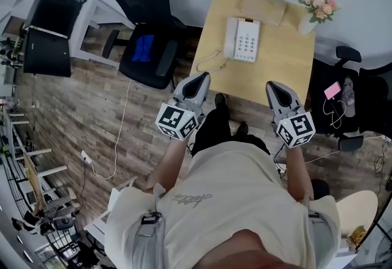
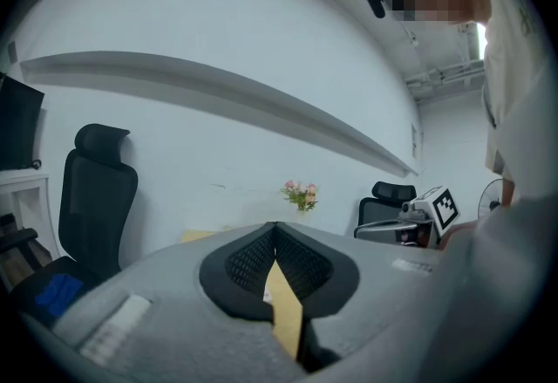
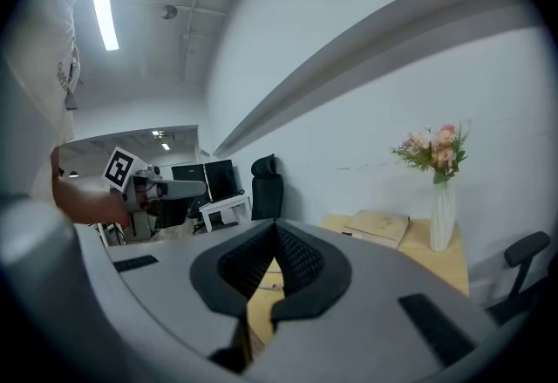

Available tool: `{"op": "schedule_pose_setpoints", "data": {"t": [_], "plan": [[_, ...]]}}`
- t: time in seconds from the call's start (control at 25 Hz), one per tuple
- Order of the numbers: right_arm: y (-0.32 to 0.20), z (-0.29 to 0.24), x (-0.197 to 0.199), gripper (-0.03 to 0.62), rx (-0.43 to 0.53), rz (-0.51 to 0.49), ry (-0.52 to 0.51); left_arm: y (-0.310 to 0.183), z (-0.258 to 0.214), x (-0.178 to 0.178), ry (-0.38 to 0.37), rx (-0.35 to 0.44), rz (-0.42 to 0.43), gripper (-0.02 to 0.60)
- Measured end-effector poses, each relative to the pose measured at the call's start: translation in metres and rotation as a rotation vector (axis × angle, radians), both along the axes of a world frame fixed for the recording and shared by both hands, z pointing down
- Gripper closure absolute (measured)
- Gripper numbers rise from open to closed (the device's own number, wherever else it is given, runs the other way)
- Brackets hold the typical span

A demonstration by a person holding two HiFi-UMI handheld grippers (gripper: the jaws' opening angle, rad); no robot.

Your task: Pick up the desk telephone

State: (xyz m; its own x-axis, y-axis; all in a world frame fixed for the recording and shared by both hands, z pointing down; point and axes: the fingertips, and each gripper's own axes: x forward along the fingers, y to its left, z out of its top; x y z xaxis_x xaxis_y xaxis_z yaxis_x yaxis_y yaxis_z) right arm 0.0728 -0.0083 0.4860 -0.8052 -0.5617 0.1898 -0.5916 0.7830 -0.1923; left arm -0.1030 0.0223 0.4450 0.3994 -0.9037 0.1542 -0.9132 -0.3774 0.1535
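Observation:
A white desk telephone [image 1: 242, 39] with a keypad and a handset on its left side lies on a light wooden desk [image 1: 288, 65] in the head view. Its coiled cord [image 1: 211, 63] trails toward the desk's near left corner. My left gripper [image 1: 202, 79] hovers shut at the desk's near left edge, short of the phone. At the near right edge my right gripper [image 1: 272, 87] is shut too, with nothing in it. In the left gripper view the jaws [image 2: 275, 229] meet and hide the phone; the right gripper view [image 3: 275, 226] shows the same.
A tan notebook [image 1: 263, 7] and a vase of pink flowers [image 1: 313, 7] sit at the desk's far edge by the white wall. A black office chair [image 1: 147, 22] stands left of the desk, another chair [image 1: 346, 96] at its right. Wood floor lies on the left.

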Motion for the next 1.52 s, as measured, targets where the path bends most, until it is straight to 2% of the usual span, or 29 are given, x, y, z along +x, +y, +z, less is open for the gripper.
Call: {"op": "schedule_pose_setpoints", "data": {"t": [0.4, 0.68, 0.88, 1.04, 1.2, 1.4, 1.52], "plan": [[-0.083, -0.013, -0.048, 0.594, 0.005, 0.059, 0.037, -0.105, -0.009, -0.042, 0.025, 0.047, 0.075, 0.565], [-0.145, -0.029, -0.060, 0.594, 0.034, 0.221, 0.120, -0.161, -0.002, -0.082, 0.060, 0.033, 0.128, 0.565], [-0.174, -0.027, -0.056, 0.594, 0.027, 0.311, 0.139, -0.197, 0.009, -0.095, 0.055, 0.008, 0.194, 0.563], [-0.185, -0.011, -0.053, 0.593, -0.007, 0.351, 0.140, -0.218, 0.020, -0.088, 0.041, -0.018, 0.255, 0.563], [-0.194, 0.003, -0.049, 0.592, -0.045, 0.349, 0.134, -0.233, 0.029, -0.070, 0.031, -0.051, 0.303, 0.563], [-0.213, 0.022, -0.041, 0.592, -0.074, 0.319, 0.124, -0.252, 0.039, -0.046, 0.011, -0.096, 0.328, 0.563], [-0.221, 0.038, -0.035, 0.592, -0.114, 0.297, 0.106, -0.260, 0.050, -0.034, 0.024, -0.132, 0.322, 0.561]]}}
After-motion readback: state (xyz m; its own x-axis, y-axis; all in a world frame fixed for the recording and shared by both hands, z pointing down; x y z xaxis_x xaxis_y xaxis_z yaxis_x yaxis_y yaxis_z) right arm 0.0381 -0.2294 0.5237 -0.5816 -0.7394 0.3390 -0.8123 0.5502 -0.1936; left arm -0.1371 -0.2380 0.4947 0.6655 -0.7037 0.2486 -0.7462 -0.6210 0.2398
